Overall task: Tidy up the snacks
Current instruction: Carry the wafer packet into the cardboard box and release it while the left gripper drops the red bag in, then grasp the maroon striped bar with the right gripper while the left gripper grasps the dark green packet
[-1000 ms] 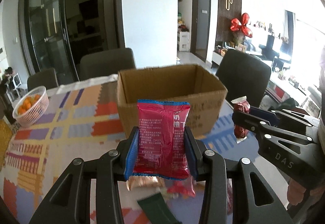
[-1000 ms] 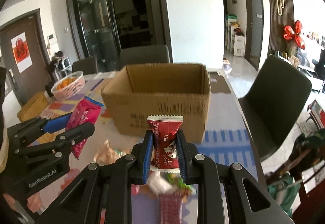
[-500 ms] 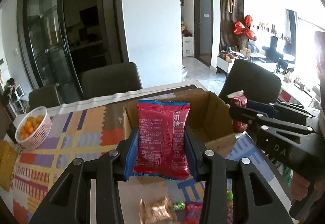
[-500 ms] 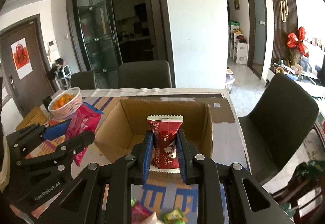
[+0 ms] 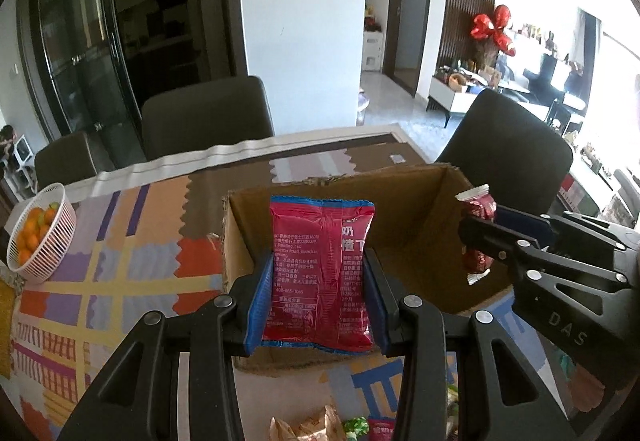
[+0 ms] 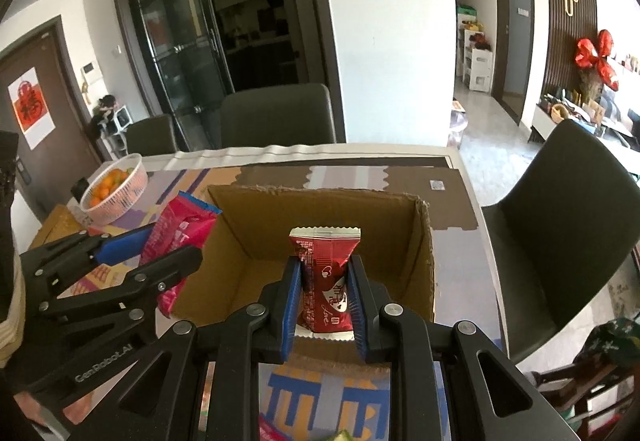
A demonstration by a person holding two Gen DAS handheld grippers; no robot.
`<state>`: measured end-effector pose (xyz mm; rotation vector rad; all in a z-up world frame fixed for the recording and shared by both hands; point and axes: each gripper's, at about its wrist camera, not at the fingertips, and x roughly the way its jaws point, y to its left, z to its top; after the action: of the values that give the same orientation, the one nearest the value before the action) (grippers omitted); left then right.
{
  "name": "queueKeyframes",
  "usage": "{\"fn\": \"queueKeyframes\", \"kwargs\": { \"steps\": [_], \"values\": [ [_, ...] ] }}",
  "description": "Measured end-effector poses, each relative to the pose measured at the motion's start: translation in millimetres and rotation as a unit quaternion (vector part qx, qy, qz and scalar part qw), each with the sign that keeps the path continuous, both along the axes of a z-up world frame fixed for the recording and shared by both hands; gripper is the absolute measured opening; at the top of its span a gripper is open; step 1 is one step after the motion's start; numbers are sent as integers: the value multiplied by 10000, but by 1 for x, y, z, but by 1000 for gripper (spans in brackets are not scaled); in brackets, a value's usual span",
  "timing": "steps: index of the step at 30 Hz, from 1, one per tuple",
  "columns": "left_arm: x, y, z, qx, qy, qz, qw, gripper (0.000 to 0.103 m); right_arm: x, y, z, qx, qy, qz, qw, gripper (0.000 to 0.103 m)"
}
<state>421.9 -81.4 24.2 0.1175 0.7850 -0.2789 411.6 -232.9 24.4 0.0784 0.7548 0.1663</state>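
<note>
Red-pink snack packet [image 5: 322,273] clamped upright in left claw [image 5: 316,305], small dark-red wrapped bar [image 6: 326,289] pinched in right claw [image 6: 325,305], both poised over open cardboard box [image 6: 424,241] on table [image 5: 120,241]. Carrying step nearly done; next, lower toward twelve o'clock into box, then release both.

open-topped cardboard box [image 6: 320,241], bare floor inside, walls all round

Daylight is being admitted from the windows [image 5: 600,53] at the right, where the view is being blown out to white glare. The glass doors [image 6: 180,53] and the room behind them are being left dim. Straight lines are being bent by the fisheye lenses, and the corners are being cut off by black vignetting. Snack wrappers [image 5: 320,427] at the bottom edge of the left wrist view are being rendered soft and blurred.
</note>
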Motion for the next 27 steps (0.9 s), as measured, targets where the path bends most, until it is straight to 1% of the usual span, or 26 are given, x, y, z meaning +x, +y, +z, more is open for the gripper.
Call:
{"fn": "queueKeyframes", "kwargs": {
  "steps": [4, 5, 6, 7, 9, 11, 13, 14, 15, 17, 20, 21, 27],
  "values": [
    [6, -3, -5, 4, 108, 10, 9999, 43, 9, 0, -6, -86, 101, 0, 9999, 24],
    [5, -3, -5, 18, 65, 42, 10000, 46, 9, -1, -6, -86, 119, -3, 9999, 24],
    [5, -1, -5, 53, 21, 71, 10000, 52, 10, -2, -7, -89, 123, -31, 9999, 25],
    [3, 1, -4, 70, -19, 95, 9999, 54, 10, -4, -8, -98, 114, -83, 9999, 26],
    [-3, 4, 0, 69, -127, 127, 9998, 62, 6, -6, -7, -89, 68, -154, 9998, 35],
    [-10, 7, 4, 132, -260, 211, 9994, 65, 0, -8, -5, -117, -11, -197, 9997, 40],
    [-20, 9, 9, 166, -369, 252, 9989, 68, -8, -7, -2, -186, -82, -190, 9996, 40],
    [-25, 11, 11, 165, -410, 277, 9986, 72, -11, -7, -1, -192, -114, -189, 9996, 40],
    [-30, 14, 14, 164, -445, 302, 9984, 74, -15, -7, 1, -176, -143, -184, 9996, 42],
    [-43, 19, 19, 136, -547, 352, 9978, 75, -24, -7, 5, -130, -186, -171, 9996, 46],
    [-62, 24, 28, 118, -702, 448, 9965, 76, -40, -7, 10, -106, -318, -175, 9993, 47],
    [-69, 26, 30, 101, -763, 450, 9960, 77, -46, -6, 12, -105, -352, -166, 9992, 49],
    [-110, 33, 41, 99, -942, 480, 9943, 82, -82, 1, 22, -78, -561, -120, 9983, 57]
  ]
}}
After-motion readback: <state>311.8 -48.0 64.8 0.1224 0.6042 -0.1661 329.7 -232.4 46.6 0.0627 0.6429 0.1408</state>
